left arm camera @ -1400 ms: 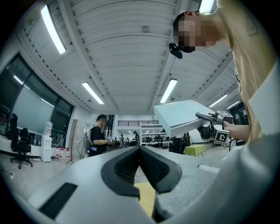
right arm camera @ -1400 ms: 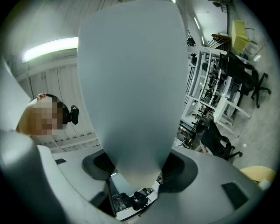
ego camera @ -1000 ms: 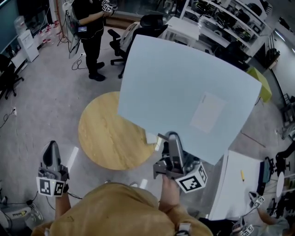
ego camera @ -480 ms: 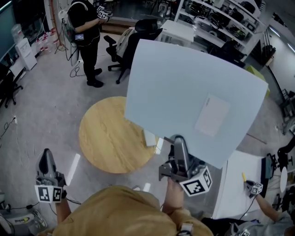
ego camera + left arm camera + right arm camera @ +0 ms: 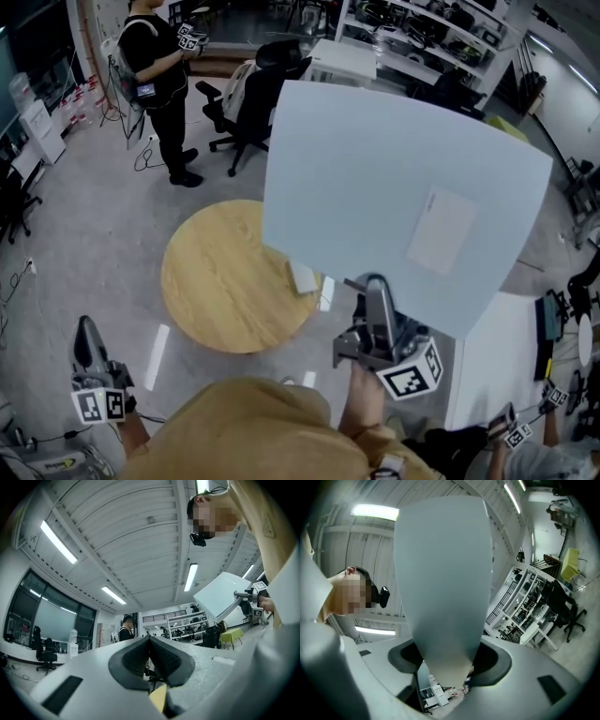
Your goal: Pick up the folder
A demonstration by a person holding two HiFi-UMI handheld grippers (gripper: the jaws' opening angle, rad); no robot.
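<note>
The folder (image 5: 403, 197) is a large pale blue sheet with a white label (image 5: 441, 230), held up in the air over the right side of the round wooden table (image 5: 220, 281). My right gripper (image 5: 376, 289) is shut on its lower edge. In the right gripper view the folder (image 5: 443, 573) rises from between the jaws of the right gripper (image 5: 447, 663) and fills the middle. My left gripper (image 5: 84, 339) hangs low at the left, off the table. Its pads (image 5: 140, 656) meet with nothing between them. From there the folder (image 5: 220, 595) shows far right.
A person (image 5: 155, 75) stands beyond the table, with a black office chair (image 5: 248, 84) beside them. Shelving (image 5: 422, 28) lines the back. A white table (image 5: 478, 366) stands at the right. A small white card (image 5: 305, 278) lies near the round table's right edge.
The folder and my right gripper have drifted right and slightly up. My left gripper has slid down and left in the head view, away from the table.
</note>
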